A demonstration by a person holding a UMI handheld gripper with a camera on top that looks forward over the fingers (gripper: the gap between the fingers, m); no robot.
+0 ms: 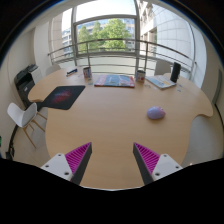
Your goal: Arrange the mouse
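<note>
From the gripper view, the claw (112, 160) is hanging wide open above the near edge of the tabletop (110, 115), its two fingers spread well apart and gripping nothing; the ribbed magenta pads (78, 157) are facing each other across bare wood. That spread is probably there to leave room for a rounded body to pass between the fingers. The mouse (156, 113) is lying well beyond the fingers, off toward the right one, a small smooth grey-lilac dome sitting alone on the pale, matt wooden surface. A dark rectangular mat (62, 96) is lying flat far over on the left side, likely the spot the mouse is meant for. A second, purplish mat (114, 80) is resting near the far edge, before the window. A white chair (24, 117) is standing beside the tabletop's left curve.
</note>
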